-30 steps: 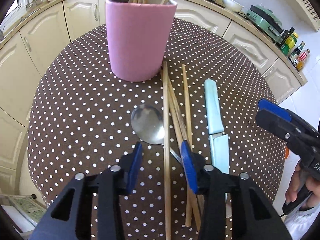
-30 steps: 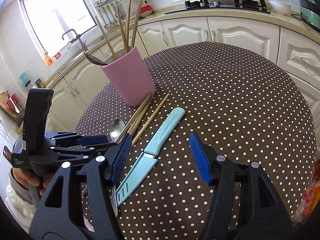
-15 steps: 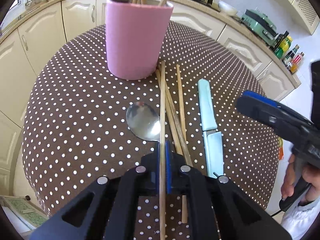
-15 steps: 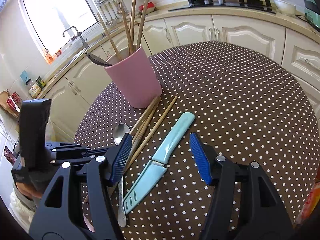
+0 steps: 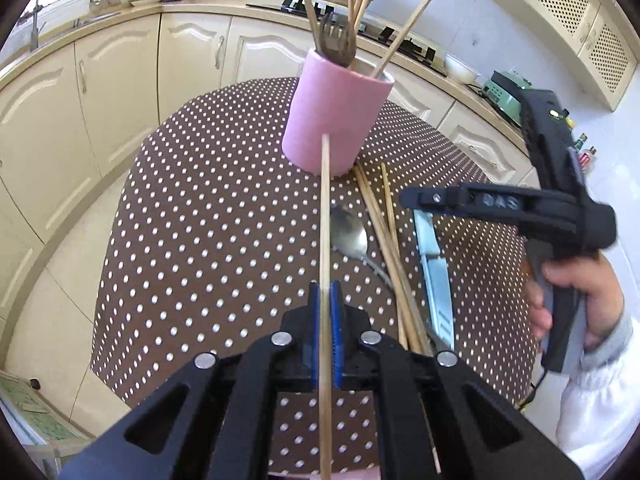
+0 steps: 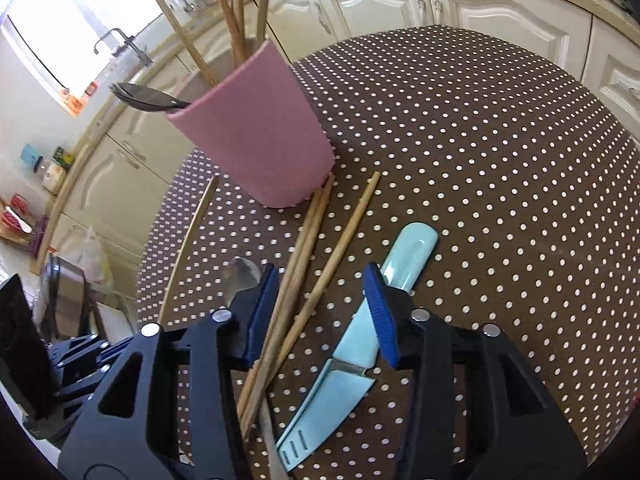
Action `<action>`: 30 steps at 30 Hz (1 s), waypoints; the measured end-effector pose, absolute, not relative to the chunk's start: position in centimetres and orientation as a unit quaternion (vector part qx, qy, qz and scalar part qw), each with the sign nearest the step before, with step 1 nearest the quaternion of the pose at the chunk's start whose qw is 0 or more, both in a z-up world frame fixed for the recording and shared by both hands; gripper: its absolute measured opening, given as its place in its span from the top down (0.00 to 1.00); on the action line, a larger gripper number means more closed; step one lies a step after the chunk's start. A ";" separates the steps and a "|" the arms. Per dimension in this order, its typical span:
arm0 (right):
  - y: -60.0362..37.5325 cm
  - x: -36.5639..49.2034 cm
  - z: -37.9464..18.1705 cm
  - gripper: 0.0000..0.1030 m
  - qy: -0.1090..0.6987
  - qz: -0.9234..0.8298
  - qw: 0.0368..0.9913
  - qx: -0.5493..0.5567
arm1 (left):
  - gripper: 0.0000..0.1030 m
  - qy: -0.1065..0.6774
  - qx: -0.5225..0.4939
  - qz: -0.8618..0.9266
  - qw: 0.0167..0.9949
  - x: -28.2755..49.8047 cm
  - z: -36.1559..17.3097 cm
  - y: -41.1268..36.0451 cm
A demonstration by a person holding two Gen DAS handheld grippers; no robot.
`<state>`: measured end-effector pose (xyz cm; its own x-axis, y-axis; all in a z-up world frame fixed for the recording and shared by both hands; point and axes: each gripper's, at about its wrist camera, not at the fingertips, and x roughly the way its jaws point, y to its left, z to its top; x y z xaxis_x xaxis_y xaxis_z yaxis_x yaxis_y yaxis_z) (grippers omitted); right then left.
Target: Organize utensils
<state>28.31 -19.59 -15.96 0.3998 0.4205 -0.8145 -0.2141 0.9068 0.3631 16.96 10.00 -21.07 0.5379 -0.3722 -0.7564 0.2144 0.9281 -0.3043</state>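
My left gripper is shut on a single wooden chopstick, held above the table and pointing at the pink utensil cup. The lifted chopstick also shows in the right wrist view. The cup holds several chopsticks and a dark fork. On the polka-dot table lie three chopsticks, a metal spoon and a light blue knife. My right gripper is open, low over the chopsticks on the table. It shows side-on in the left wrist view.
The round table stands in a kitchen with cream cabinets behind it. A stove and a green appliance sit on the counter. The table's edge is close on the left.
My left gripper has shut on one chopstick and lifted it off the table, tilting up. My right gripper has moved forward and left, from the knife to over the remaining chopsticks.
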 end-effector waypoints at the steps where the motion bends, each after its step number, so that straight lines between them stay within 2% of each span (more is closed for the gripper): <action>1: -19.4 28.5 -16.1 0.62 0.518 0.186 0.830 0.096 | 0.95 0.450 -0.088 -0.160 0.874 16.8 -21.3 10.3; 2: -19.2 28.8 -16.3 0.67 0.523 0.182 0.828 0.089 | 0.95 0.451 -0.089 -0.151 0.875 16.8 -21.5 10.9; 10: -15.9 31.6 -16.9 0.67 0.559 0.160 0.814 0.022 | 0.95 0.478 -0.106 -0.067 0.869 20.7 -22.4 13.7; 15: -13.9 33.1 -16.7 0.83 0.568 0.159 0.807 -0.029 | 0.94 0.504 -0.118 -0.058 0.854 23.3 -22.5 13.7; 23: -10.9 34.7 -16.7 0.86 0.553 0.218 0.801 -0.071 | 0.85 0.530 -0.093 -0.065 0.841 27.2 -22.3 13.4; 30: -10.9 35.2 -17.3 0.86 0.578 0.217 0.781 -0.090 | 0.84 0.540 -0.060 -0.057 0.838 30.0 -22.1 11.6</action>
<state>35.22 -10.94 -17.26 0.2372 0.2348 -0.9427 -0.4420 0.8902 0.1105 30.05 11.64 -22.14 0.4102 -0.1599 -0.8979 0.0301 0.9863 -0.1619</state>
